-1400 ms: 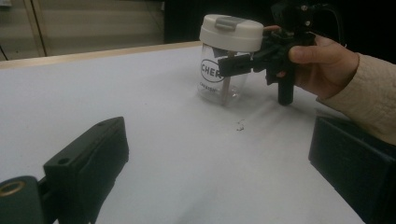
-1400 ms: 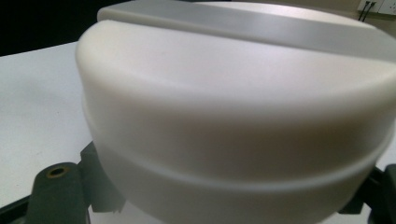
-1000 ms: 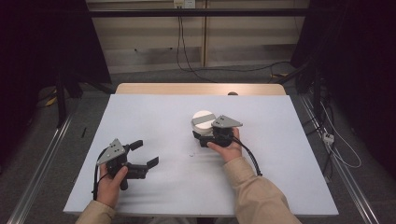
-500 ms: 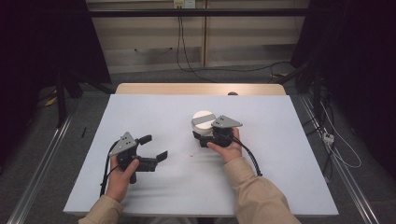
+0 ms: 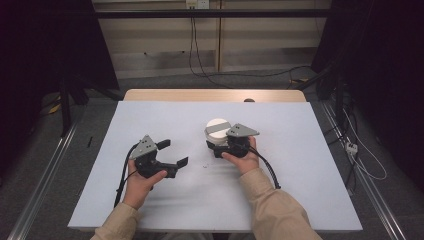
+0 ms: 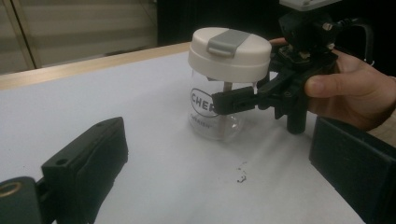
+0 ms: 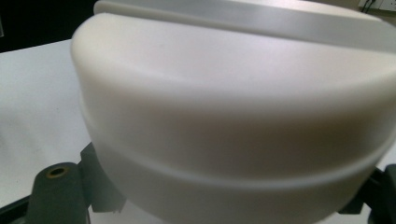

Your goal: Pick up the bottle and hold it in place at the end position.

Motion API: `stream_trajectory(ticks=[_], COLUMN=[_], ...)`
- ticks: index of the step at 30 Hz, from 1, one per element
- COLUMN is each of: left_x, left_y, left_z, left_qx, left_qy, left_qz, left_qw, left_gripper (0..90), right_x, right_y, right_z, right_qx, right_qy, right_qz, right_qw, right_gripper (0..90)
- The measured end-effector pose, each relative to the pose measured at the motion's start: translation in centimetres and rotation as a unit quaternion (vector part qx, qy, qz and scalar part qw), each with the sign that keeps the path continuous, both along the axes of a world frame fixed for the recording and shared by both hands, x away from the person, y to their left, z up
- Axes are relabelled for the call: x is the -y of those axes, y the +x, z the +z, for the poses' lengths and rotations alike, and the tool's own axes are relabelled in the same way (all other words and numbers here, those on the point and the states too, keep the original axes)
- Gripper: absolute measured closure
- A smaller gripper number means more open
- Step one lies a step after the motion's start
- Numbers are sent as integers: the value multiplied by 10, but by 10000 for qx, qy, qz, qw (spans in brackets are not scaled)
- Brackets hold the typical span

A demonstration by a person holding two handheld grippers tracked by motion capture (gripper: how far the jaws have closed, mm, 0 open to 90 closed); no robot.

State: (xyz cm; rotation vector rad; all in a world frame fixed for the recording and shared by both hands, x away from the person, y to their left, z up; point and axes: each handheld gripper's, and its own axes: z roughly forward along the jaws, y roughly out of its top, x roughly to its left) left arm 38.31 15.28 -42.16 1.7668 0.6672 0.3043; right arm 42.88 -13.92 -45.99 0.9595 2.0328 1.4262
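While a round clear jar [image 6: 217, 112] with a smooth cream lid [image 6: 229, 53] stands upright near the middle of the white table [image 5: 300, 190], it is clamped by the right gripper [image 5: 216, 148]. The left gripper [image 5: 173, 153] is kept wide open, holding nothing.

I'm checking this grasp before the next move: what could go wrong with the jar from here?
1. The right gripper clamps the clear jar low on its smooth body, beneath a wide white lid; lifted, it might slip or tip.
2. The left gripper is open and close by, pointed at the jar; a careless approach could knock it.
3. Dark crumbs lie beside the jar and could smear.
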Motion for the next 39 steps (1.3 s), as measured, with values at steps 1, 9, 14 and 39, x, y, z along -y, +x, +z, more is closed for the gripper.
stream_trajectory(ticks=[1, 9, 14, 39], left_x=[2, 18, 23, 36], left_y=[1, 10, 13, 31], left_z=[0, 2, 4, 7], left_qx=[-15, -123, -119, -270], left_qy=[-9, 57, 121, 142], left_qz=[-22, -126, -203, -311], left_qw=[10000, 9998, 9996, 9990], left_gripper=[41, 88, 125, 371], right_x=[0, 1, 1, 2], right_y=[0, 0, 1, 2], right_z=[0, -1, -1, -1], right_qx=[1, -5, -17, -32], right_qy=[-2, 12, 11, -10], right_qz=[3, 27, 39, 119], right_qw=[10000, 10000, 10000, 9999], right_gripper=[181, 181, 181, 181])
